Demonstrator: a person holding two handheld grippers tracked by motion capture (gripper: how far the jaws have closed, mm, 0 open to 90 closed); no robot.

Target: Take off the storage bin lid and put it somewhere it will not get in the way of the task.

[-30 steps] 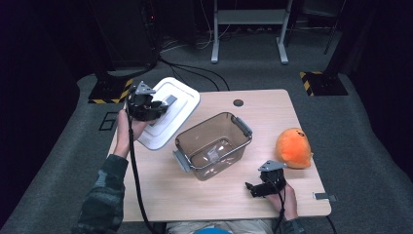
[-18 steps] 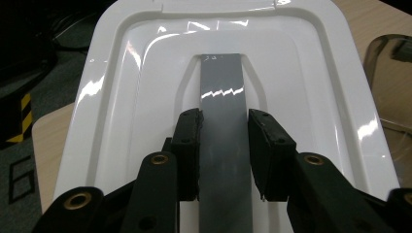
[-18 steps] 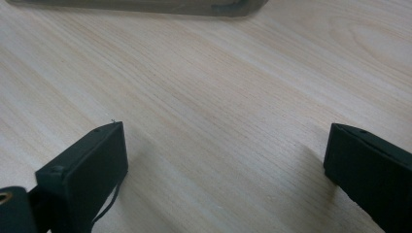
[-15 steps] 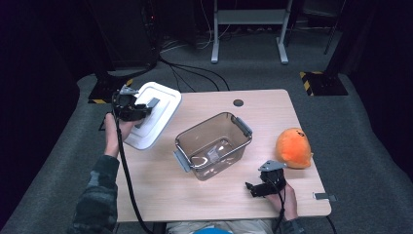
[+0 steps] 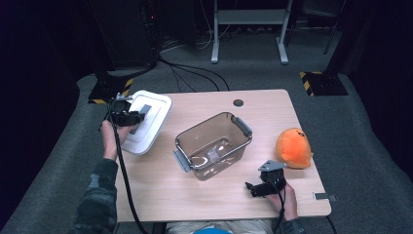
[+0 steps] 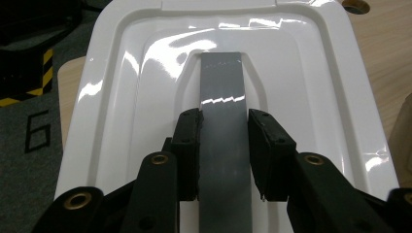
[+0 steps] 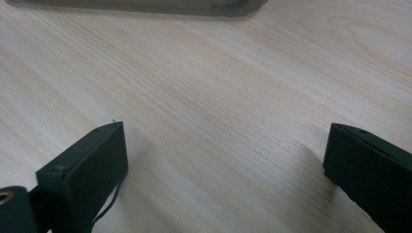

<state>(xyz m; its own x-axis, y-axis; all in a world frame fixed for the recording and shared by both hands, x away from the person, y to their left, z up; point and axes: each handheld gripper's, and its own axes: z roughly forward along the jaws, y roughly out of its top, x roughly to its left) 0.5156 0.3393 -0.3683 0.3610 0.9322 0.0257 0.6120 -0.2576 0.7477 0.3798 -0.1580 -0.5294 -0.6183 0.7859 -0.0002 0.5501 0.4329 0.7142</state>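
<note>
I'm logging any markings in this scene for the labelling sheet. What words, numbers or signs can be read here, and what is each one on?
"6": a dark digit on the grey floor left of the white lid, in the left gripper view.
Yellow-and-black hazard stripes, no wording: on the floor plates.
A small dark mark on the orange plush toy: too small to read.

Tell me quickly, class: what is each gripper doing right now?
Left gripper: shut on the grey handle strip of the white plastic lid.
Right gripper: open, holding nothing, over the wooden table.
</note>
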